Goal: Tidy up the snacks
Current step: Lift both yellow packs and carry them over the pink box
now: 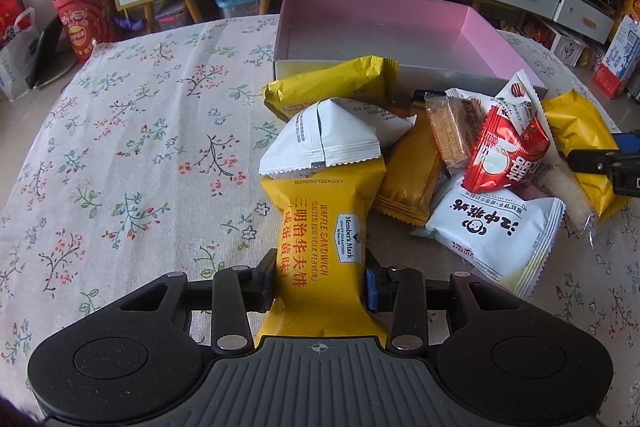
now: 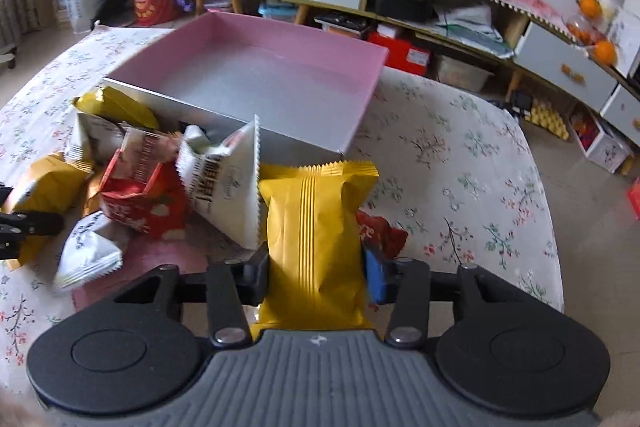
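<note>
while the left tongs (image 1: pixel 320 285) clamp the waffle sandwich packet (image 1: pixel 320 227), the right tongs (image 2: pixel 316 277) clamp a yellow packet (image 2: pixel 316 227) before the pink box (image 2: pixel 280 67).

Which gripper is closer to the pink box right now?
Right. The right gripper, shut on a plain yellow packet, sits just short of the pink box; the left gripper waits behind the snack pile.

- Pink box (image 2: pixel 256 75) interior bare, open from above; I've got free entry there.
- Snack pile (image 1: pixel 480 163) crowds the box's near wall, blocks a low approach.
- Floral tablecloth (image 1: pixel 132 131) left of pile: open room.
- Right of box, cloth also bare.
</note>
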### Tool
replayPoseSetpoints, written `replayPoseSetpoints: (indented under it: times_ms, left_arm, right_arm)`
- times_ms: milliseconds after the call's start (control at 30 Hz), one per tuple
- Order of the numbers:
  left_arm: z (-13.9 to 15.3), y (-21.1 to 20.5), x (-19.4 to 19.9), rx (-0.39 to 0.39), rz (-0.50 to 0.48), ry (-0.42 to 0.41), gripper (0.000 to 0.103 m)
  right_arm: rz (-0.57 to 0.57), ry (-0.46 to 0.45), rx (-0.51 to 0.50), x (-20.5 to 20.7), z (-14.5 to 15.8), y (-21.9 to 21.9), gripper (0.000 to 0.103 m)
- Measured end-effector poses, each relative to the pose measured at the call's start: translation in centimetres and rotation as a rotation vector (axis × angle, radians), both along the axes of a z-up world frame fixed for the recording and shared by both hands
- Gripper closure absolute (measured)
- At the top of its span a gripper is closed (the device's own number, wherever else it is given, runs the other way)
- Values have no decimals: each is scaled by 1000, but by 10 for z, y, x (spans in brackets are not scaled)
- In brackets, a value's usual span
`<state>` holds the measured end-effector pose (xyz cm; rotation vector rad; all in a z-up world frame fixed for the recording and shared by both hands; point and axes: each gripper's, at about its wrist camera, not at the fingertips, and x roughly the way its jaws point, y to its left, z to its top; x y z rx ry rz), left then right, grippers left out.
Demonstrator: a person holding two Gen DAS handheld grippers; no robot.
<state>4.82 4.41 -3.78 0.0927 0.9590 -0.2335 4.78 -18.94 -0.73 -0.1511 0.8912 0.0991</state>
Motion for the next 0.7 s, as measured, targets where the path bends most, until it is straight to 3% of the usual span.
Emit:
replayPoseSetpoints:
  times_ms: [700]
  left_arm:
    - [42, -2, -24, -10, -6, -90, 67]
  right_arm:
    - [-30, -95, 79, -7, 32, -7, 66]
